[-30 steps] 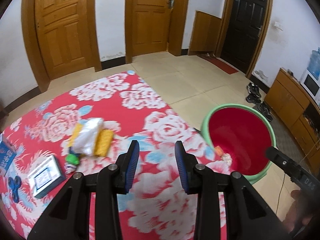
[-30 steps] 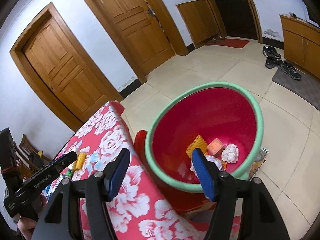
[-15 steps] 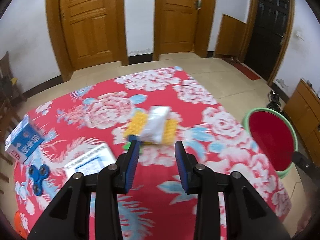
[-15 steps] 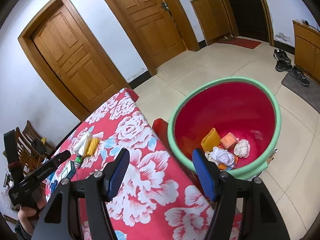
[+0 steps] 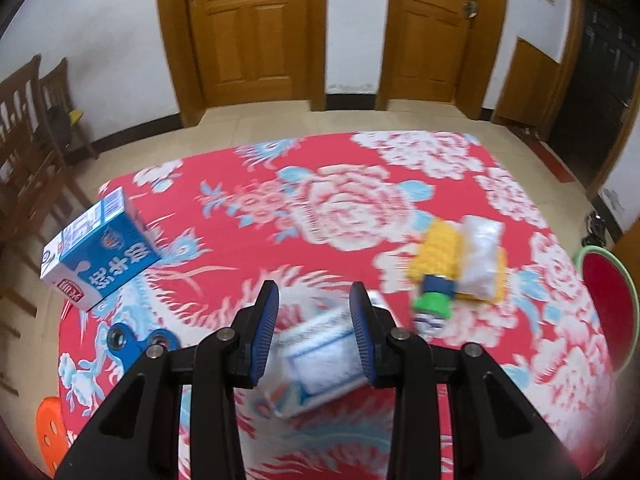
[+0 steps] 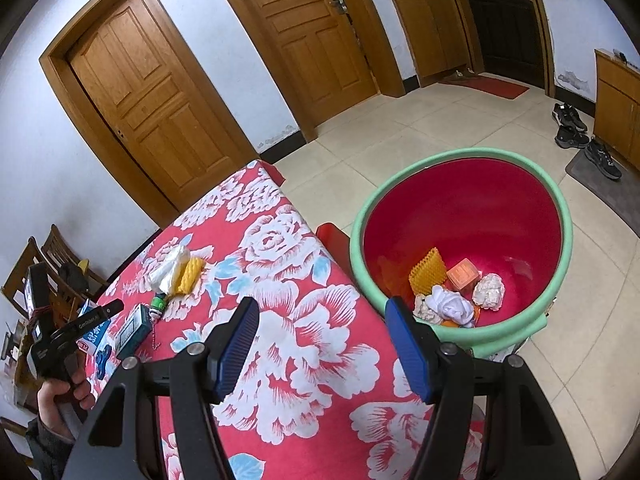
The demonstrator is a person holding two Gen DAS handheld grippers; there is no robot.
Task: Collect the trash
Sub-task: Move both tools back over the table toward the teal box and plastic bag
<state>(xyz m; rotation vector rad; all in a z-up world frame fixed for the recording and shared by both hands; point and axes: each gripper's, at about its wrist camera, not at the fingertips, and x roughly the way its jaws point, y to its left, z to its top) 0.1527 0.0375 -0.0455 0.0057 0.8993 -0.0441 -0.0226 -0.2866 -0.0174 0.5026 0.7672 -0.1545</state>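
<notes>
My left gripper (image 5: 314, 304) is open above a small white-and-blue packet (image 5: 320, 360) lying on the red floral tablecloth (image 5: 328, 208). To its right lie a yellow sponge with a clear plastic bag (image 5: 460, 260) and a small green-capped bottle (image 5: 434, 306). My right gripper (image 6: 322, 316) is open and empty over the table's edge, beside the red bucket with a green rim (image 6: 464, 240) holding several pieces of trash (image 6: 452, 288). The sponge and bag (image 6: 176, 268) and the left gripper (image 6: 96, 316) show far left in the right wrist view.
A blue milk carton (image 5: 96, 264) and a blue fidget spinner (image 5: 132, 340) lie at the table's left. An orange stool (image 5: 48, 436) stands below. Wooden chairs (image 5: 32, 140) stand left. Shoes (image 6: 576, 132) and a cabinet (image 6: 616, 100) are on the floor right.
My left gripper has swung left across the table, from the bucket side to above the white-and-blue packet. My right gripper has drawn back from the bucket a little. Both stay open.
</notes>
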